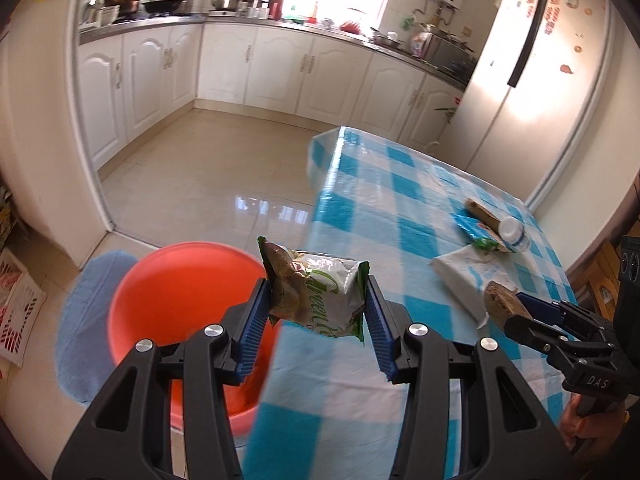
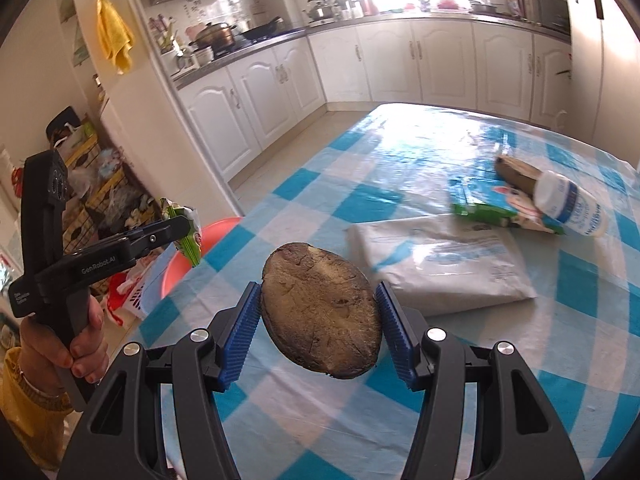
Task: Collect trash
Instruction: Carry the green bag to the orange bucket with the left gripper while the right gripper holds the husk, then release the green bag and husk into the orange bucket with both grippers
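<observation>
We see the left gripper (image 1: 318,312) clamped, jaws narrow, on a crumpled snack wrapper (image 1: 320,294) at the table's (image 1: 360,208) edge beside the red basin (image 1: 172,300). The right gripper (image 2: 320,320), jaws wider, grips a brown rotten fruit half (image 2: 320,312) above the checked tablecloth.

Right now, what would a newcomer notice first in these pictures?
The left gripper holds a crumpled snack bag at the table's edge, beside the orange basin on the floor. The right gripper grips a brown, rotten-looking potato half over the blue checked tablecloth.
</observation>
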A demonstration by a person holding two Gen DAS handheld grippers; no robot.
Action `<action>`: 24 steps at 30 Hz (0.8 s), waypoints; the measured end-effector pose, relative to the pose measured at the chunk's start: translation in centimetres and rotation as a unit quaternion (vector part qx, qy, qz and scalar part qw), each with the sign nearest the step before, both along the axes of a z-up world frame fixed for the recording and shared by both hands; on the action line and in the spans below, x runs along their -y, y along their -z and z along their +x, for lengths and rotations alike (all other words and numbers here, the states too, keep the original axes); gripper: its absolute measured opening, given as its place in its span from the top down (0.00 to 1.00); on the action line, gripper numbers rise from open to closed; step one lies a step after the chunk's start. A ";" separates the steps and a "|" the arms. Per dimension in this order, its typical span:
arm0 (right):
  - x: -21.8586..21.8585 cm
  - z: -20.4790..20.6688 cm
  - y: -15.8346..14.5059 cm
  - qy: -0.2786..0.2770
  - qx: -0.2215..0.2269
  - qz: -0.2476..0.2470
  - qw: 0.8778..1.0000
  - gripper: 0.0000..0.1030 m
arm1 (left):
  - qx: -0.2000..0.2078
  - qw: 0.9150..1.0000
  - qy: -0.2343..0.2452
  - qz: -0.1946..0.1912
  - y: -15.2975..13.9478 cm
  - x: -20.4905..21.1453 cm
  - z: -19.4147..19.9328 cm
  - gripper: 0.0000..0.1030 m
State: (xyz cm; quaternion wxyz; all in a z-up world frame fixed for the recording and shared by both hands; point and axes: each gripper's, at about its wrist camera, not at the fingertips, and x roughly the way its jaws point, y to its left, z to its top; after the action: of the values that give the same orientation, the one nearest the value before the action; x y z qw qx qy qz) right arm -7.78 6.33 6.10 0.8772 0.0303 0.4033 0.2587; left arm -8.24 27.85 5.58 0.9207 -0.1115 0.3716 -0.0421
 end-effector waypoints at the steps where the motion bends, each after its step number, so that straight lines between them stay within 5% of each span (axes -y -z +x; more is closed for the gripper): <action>1: -0.4 0.0 -0.1 -0.005 0.000 0.000 1.000 0.42 | 0.000 1.000 -0.007 0.001 0.1 -0.6 -0.3 0.53; 24: -11.6 1.8 -0.6 -0.135 -0.026 -0.003 0.991 0.42 | -0.012 0.993 -0.113 0.006 1.7 -8.9 -2.6 0.53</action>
State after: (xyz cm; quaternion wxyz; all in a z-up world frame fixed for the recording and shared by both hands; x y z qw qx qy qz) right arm -6.02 17.98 6.68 0.8237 -0.0204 0.4269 0.3727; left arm -10.86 36.73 3.87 0.9156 -0.1479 0.3680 0.0659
